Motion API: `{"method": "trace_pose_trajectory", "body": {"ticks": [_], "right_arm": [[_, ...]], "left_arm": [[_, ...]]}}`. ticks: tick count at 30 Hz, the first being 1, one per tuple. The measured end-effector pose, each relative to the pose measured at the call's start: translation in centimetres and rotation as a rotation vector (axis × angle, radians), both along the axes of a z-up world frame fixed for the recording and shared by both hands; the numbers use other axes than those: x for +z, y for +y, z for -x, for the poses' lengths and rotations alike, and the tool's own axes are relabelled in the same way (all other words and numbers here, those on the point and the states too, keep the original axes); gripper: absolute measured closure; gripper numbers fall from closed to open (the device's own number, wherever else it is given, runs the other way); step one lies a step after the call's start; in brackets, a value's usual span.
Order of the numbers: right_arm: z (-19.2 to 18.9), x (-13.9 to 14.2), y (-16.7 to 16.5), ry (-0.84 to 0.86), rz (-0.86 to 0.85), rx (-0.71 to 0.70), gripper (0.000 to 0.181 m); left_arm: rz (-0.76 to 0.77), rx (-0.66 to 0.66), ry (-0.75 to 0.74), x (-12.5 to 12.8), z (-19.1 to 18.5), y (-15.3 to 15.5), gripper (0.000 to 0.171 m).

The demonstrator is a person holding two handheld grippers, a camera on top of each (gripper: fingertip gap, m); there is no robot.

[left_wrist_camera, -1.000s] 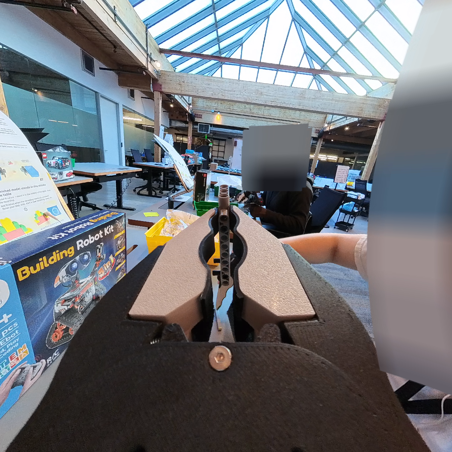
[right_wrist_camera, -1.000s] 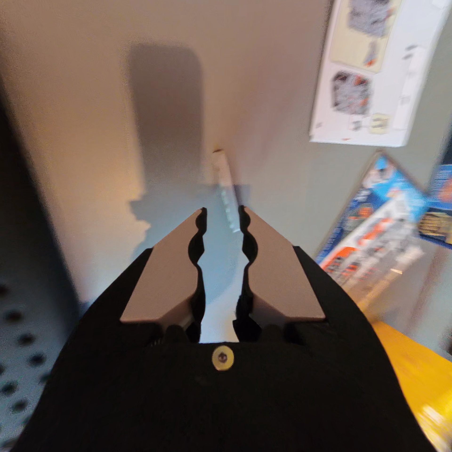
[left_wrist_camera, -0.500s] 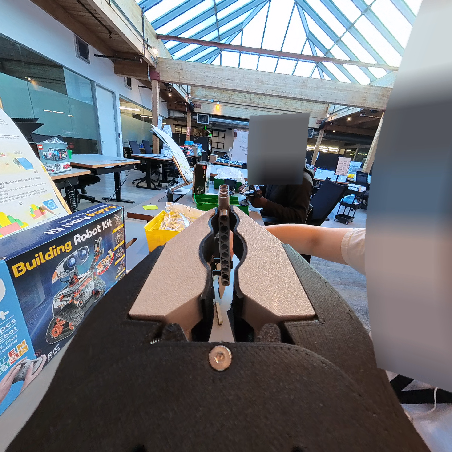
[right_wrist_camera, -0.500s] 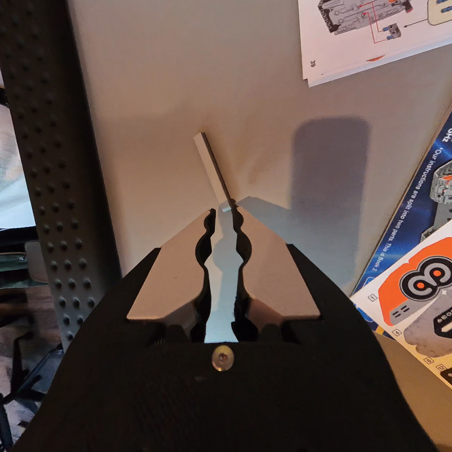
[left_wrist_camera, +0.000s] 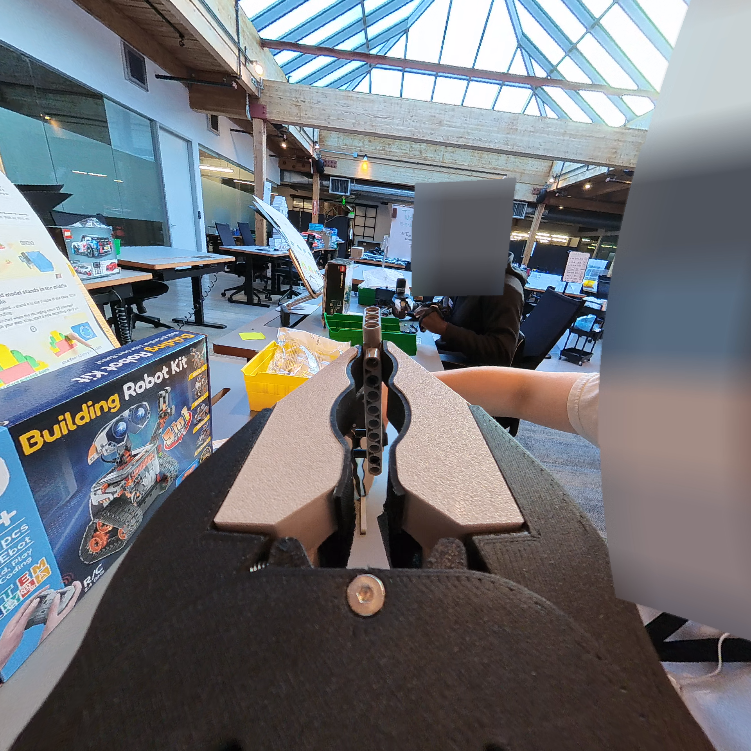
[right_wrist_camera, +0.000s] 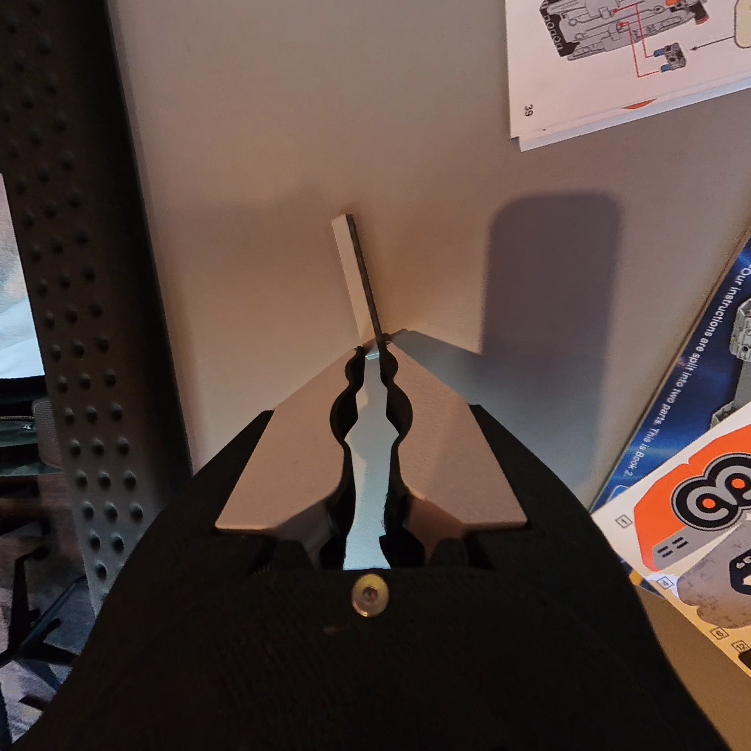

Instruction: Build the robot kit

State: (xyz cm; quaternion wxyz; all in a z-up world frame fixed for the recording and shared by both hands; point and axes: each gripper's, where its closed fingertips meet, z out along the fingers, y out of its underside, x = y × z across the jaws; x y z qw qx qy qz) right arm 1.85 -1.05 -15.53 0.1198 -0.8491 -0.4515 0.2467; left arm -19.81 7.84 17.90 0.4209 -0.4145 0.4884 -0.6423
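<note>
Since half a second ago the right gripper (right_wrist_camera: 370,350) has closed in on the thin white strip (right_wrist_camera: 352,284) on the table (right_wrist_camera: 252,170), fingertips now pinching its near end. Right of the strip lie booklets (right_wrist_camera: 691,508). Left gripper (left_wrist_camera: 372,353) clamps a dark holed beam (left_wrist_camera: 372,410), beside the blue kit box (left_wrist_camera: 105,439)

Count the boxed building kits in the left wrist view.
3: a blue robot kit box beside the left tool; a car kit box on a far desk; a dark box standing behind the green bins. More may be hidden.
</note>
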Motion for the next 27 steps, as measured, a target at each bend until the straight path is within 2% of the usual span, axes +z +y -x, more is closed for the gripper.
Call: {"method": "trace_pose_trajectory", "body": {"ticks": [3,6,9,11,14,17,21,24,27], "right_arm": [[0.2,0.0,0.0,-0.051,-0.094,0.008,0.175],[-0.1,0.1,0.7,-0.212,-0.327,0.029,0.175],[-0.4,0.6,1.1,-0.464,-0.649,0.139,0.178],[-0.1,0.6,0.8,-0.605,-0.796,0.227,0.181],[0.3,0.2,0.2,-0.718,-0.898,0.333,0.180],[0.3,0.1,-0.3,-0.679,-0.841,0.285,0.181],[0.4,1.1,0.1,-0.619,-0.847,0.227,0.176],[1.3,1.7,0.2,-0.510,-0.786,0.179,0.165],[2.9,1.1,-0.7,-0.393,-0.649,0.216,0.163]], "left_arm": [[0.002,0.002,-0.005,0.1,0.1,0.1,0.167],[0.006,0.005,-0.012,0.2,0.3,0.2,0.167],[0.012,0.008,-0.018,0.3,0.4,0.3,0.167],[0.013,0.008,-0.018,0.4,0.4,0.3,0.167],[0.012,0.009,-0.017,0.4,0.3,0.2,0.166],[0.008,0.006,-0.013,0.3,0.4,0.0,0.166],[0.004,0.000,-0.012,0.4,0.5,-0.3,0.167],[0.004,0.001,-0.012,0.4,0.5,-0.2,0.167],[0.008,-0.002,-0.012,0.4,0.4,-0.2,0.167]]}}
